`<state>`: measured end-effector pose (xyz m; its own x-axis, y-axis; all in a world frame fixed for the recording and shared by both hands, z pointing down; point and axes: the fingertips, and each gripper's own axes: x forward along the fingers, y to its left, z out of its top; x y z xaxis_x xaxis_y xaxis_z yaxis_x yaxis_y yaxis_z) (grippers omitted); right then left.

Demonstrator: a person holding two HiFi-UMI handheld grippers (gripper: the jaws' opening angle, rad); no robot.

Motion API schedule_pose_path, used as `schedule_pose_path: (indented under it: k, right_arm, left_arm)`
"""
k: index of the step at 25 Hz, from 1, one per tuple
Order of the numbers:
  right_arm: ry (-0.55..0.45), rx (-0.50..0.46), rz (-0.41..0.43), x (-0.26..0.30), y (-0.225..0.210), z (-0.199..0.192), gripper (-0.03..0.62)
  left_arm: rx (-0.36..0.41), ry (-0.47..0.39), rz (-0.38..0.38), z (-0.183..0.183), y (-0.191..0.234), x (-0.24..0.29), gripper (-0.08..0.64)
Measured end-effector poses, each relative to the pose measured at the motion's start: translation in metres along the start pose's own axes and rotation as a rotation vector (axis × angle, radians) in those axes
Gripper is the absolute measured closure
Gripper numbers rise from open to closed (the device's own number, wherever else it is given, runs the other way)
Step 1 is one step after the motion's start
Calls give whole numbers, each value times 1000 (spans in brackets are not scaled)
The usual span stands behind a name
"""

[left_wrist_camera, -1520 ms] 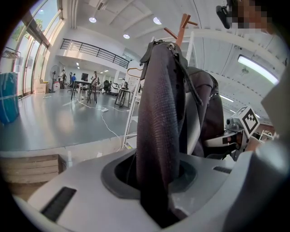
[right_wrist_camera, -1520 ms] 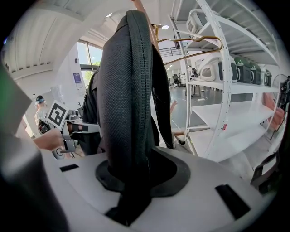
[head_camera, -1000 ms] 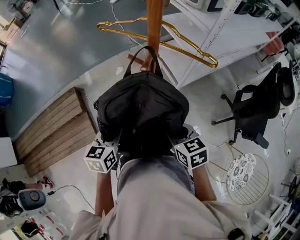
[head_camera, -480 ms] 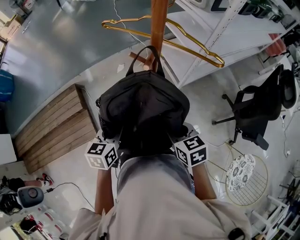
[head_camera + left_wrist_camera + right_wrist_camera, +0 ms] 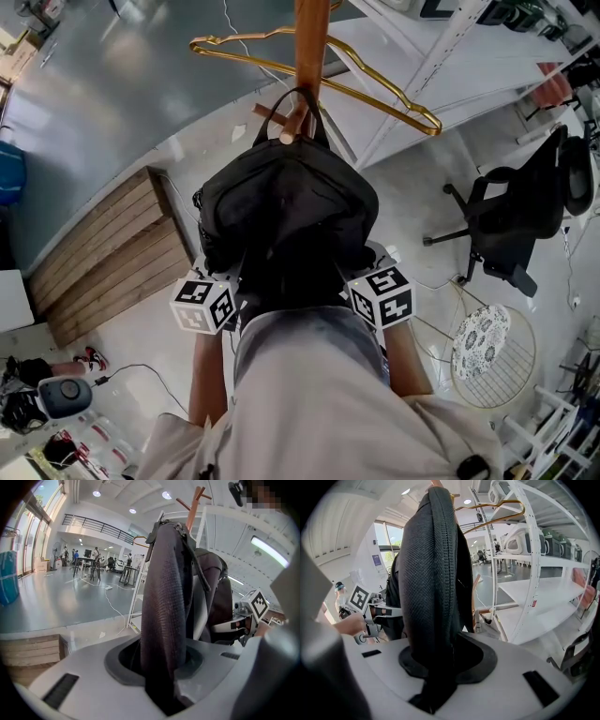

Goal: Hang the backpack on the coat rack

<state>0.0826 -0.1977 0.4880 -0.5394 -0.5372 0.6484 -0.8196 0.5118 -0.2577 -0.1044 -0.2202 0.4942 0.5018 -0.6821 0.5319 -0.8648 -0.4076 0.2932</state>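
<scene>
Black woven fabric fills both sets of jaws: your left gripper (image 5: 161, 667) and right gripper (image 5: 436, 667) each pinch one side of the backpack (image 5: 286, 211), one low on either flank, and hold it up in front of your chest. The bag stands upright against the wooden rack (image 5: 309, 47), its top towards the pole. Its handle (image 5: 298, 98) loops round a short peg (image 5: 289, 131), whose tip shows through the loop in the head view. A gold hanger (image 5: 375, 89) juts from the pole just above. By the look of it, the hooking is all but done. Whether the peg bears the weight cannot be told. What is left: ease the bag down, then let go on both sides.
</scene>
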Motion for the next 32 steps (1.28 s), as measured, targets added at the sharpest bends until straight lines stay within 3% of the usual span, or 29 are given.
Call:
schedule_pose_path:
  k: [32]
  right_arm:
    - [43, 48, 3, 21, -19, -8, 494]
  left_arm:
    - [-21, 58, -20, -7, 12, 32, 462]
